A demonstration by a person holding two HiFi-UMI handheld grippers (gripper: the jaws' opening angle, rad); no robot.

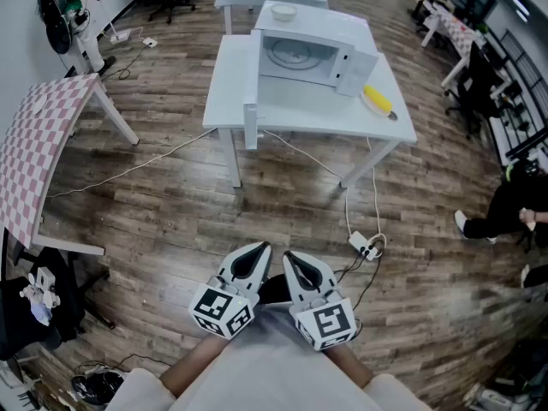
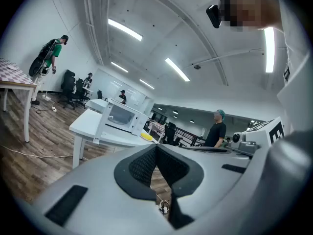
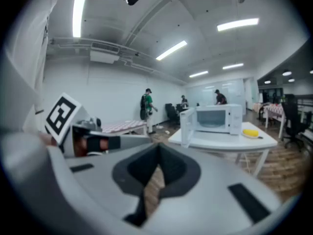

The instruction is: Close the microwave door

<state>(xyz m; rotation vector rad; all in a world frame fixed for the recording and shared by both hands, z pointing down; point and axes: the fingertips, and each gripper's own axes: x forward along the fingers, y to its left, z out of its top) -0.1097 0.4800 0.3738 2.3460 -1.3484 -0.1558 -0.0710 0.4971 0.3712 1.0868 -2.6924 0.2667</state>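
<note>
A white microwave (image 1: 312, 54) stands on a white table (image 1: 229, 71) far ahead of me, and its door (image 1: 251, 101) hangs open at the left, past the table's front edge. The left gripper view shows the microwave (image 2: 120, 115) small and distant; the right gripper view shows the microwave (image 3: 220, 119) with its door (image 3: 186, 128) swung out. My left gripper (image 1: 259, 251) and right gripper (image 1: 288, 257) are held side by side close to my body, well short of the table. Both are shut with nothing between the jaws, as seen along the left gripper (image 2: 156, 148) and the right gripper (image 3: 158, 152).
A yellow object (image 1: 378, 101) lies on the table right of the microwave, and a bowl (image 1: 283, 11) sits on top of it. A power strip (image 1: 366, 247) and cables lie on the wood floor ahead. A checkered table (image 1: 38, 144) stands at left. A person (image 1: 514, 204) sits at right.
</note>
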